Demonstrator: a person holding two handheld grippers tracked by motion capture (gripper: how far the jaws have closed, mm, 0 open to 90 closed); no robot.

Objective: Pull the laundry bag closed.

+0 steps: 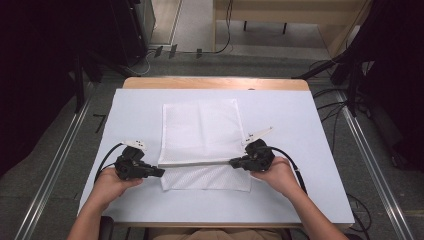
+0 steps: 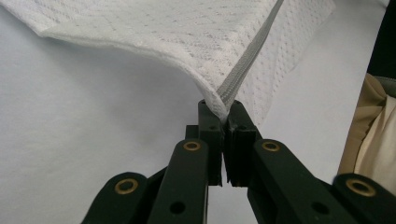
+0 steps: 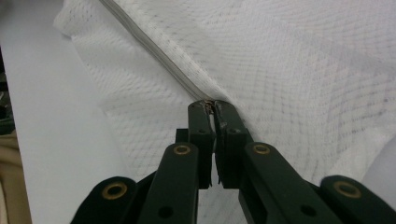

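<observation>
- Folding is the step in hand: a white mesh cloth (image 1: pixel 201 131) lies on the pale table cover (image 1: pixel 285 200), at the centre and slightly toward the person's edge, with its long axis running from 12 o'clock to 6 o'clock.
- The left gripper (image 1: pixel 159 172) sits at the cloth's 8 o'clock corner; in the left gripper view its jaws are pressed together on the cloth's corner (image 2: pixel 219 100), right where a grey zip seam (image 2: pixel 247 56) ends.
- The right gripper (image 1: pixel 233 162) sits at the cloth's 4 o'clock corner; in the right gripper view its jaws are likewise clamped on the cloth at the other end of the zip seam (image 3: pixel 154 49).
- Between the two grippers the pinched edge (image 1: pixel 197 163) is stretched taut and raised off the table, while a strip of cloth (image 1: pixel 205 180) lies flat below it toward 6 o'clock.
- Judgement: the fold is begun but not laid; the raised edge has yet to be carried over and set down.
- The next move calls for both hands travelling together toward 12 o'clock at equal height and pace, keeping tension even so the edge stays straight.
- Release should wait until the edge lies square on the far part of the cloth; an uneven carry would likely skew the fold.
</observation>
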